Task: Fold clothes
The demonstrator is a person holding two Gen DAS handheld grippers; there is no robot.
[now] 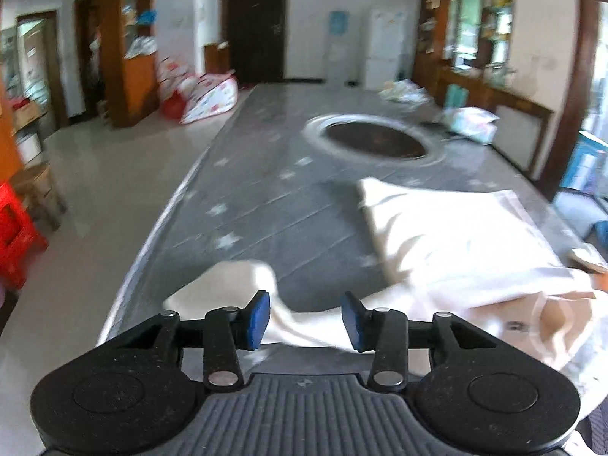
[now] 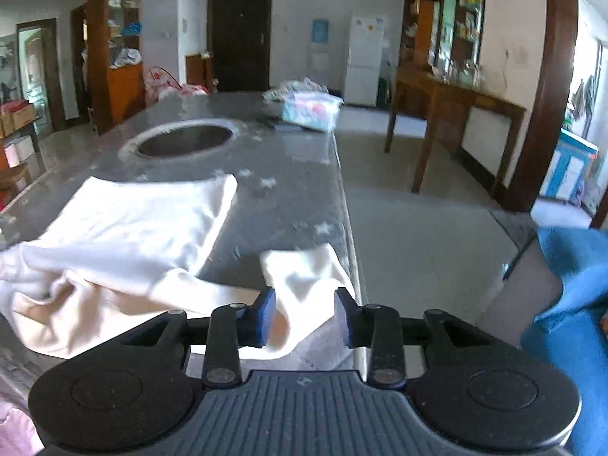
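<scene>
A cream-white garment lies on the grey star-patterned table, its body spread toward the far side. In the left wrist view one sleeve end lies just beyond my left gripper, which is open and empty above the near table edge. In the right wrist view the garment lies to the left, and the other sleeve end lies at the table's right edge, between and just beyond the open fingers of my right gripper. Neither gripper holds cloth.
A round dark opening is set in the table's middle. Plastic-wrapped packages lie at the far end. A blue cloth hangs at the right. A red stool stands on the floor at left, a wooden side table at right.
</scene>
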